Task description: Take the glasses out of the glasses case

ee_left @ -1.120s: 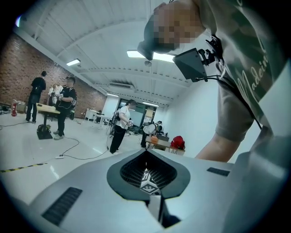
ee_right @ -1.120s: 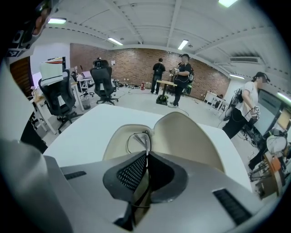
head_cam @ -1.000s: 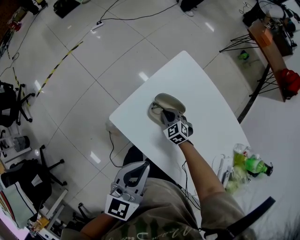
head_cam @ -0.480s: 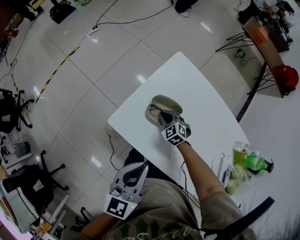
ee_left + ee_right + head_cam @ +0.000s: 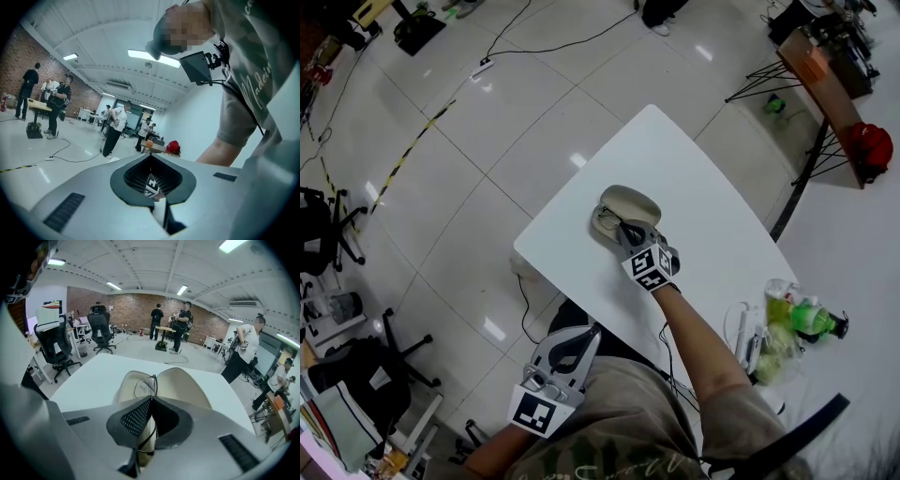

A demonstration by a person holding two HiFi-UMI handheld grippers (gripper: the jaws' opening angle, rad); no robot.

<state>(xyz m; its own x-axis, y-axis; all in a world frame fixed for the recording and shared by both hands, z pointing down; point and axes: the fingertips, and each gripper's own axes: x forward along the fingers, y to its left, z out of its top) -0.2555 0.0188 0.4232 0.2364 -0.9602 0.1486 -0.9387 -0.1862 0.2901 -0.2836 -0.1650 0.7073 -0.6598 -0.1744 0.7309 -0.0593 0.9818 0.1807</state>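
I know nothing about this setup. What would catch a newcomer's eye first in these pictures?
An open glasses case lies on a white table, near the corner closest to the person. The right gripper is right at the case with its jaws shut on the glasses. The left gripper hangs shut and empty by the person's waist, off the table.

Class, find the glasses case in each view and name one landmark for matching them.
Head view: glasses case, mid-table, just beyond the right gripper.
Left gripper view: not in it.
Right gripper view: centre, lying open behind the jaws.
Shared landmark: white table, in head and right gripper views.
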